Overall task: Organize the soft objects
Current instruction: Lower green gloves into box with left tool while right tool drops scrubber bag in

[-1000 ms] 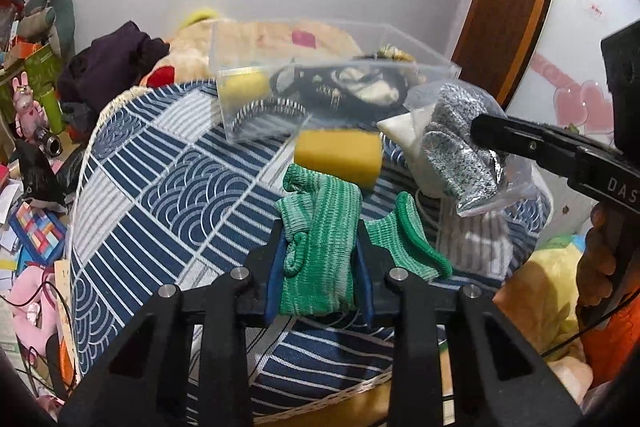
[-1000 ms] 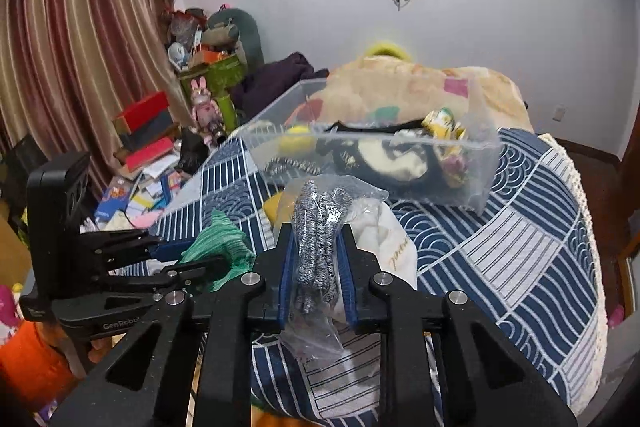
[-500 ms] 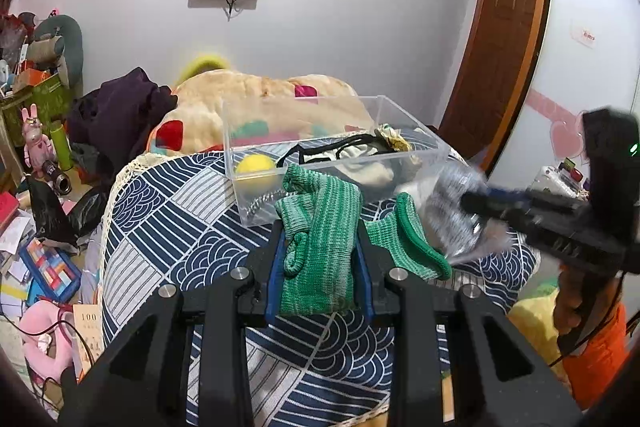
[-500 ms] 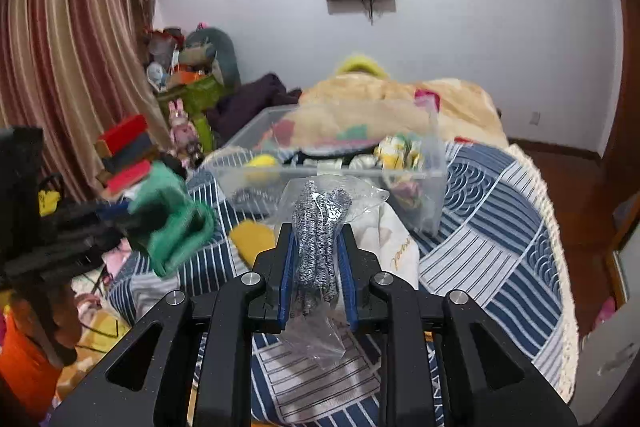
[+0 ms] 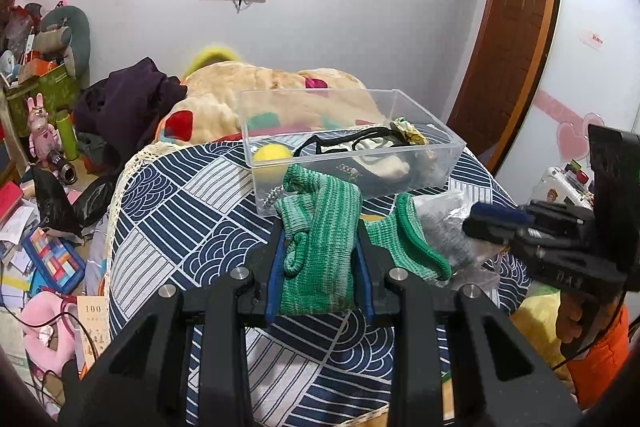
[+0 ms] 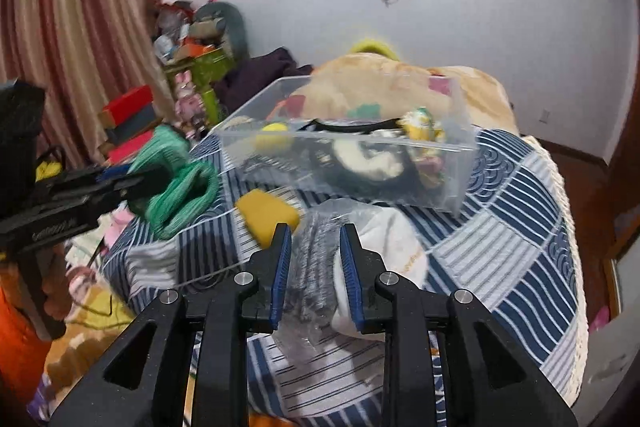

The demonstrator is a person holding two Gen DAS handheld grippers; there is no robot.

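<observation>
The left gripper [image 5: 319,263] has its jaws clamped on a green knitted glove [image 5: 320,247], held up above the near edge of the round table [image 5: 168,227], which wears a blue and white patterned cloth.

The right gripper [image 6: 316,267] has its jaws spread apart, with a clear bag of grey mesh [image 6: 314,267] lying between them; whether the pads touch it cannot be told, as the view is blurred.

A clear plastic box [image 5: 448,155] stands at the far edge, holding a yellow ball [image 5: 272,157] and a black and cream item [image 6: 368,163]. A yellow sponge [image 6: 266,213] lies on the cloth just in front of the box, near a white pouch [image 6: 394,243].
</observation>
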